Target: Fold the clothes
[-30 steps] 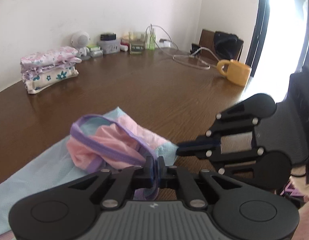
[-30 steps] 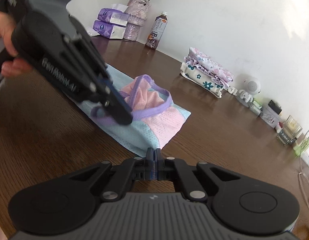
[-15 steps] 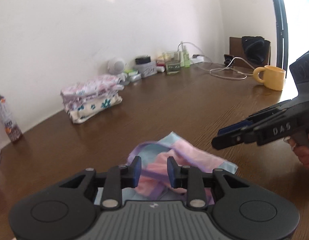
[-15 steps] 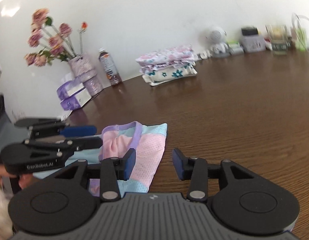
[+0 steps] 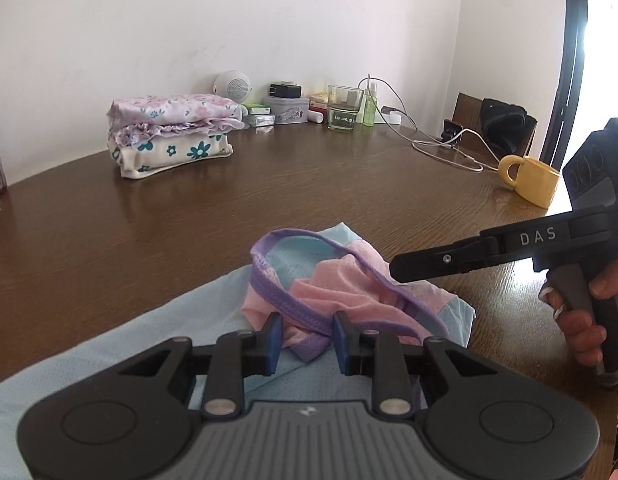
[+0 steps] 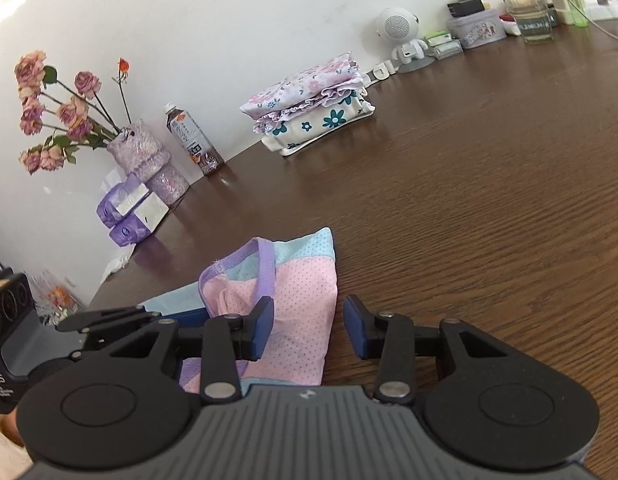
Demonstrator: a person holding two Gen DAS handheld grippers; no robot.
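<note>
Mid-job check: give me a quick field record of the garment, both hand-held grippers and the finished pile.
garment: pink, light-blue and purple-trimmed garment, bunched on the table, partly folded
left hand-held gripper: open, straddling the purple band
right hand-held gripper: open, left finger over the pink panel, right finger over bare table
folded pile: floral clothes stacked near the wall
yellow mug: near the table's right edge

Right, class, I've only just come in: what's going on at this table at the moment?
A person is folding clothes with a handheld gripper in each hand. A pink, blue and purple garment lies partly folded on the wooden table. The left gripper and right gripper are both open, poised at the garment without gripping it. A stack of folded clothes sits by the wall.
</note>
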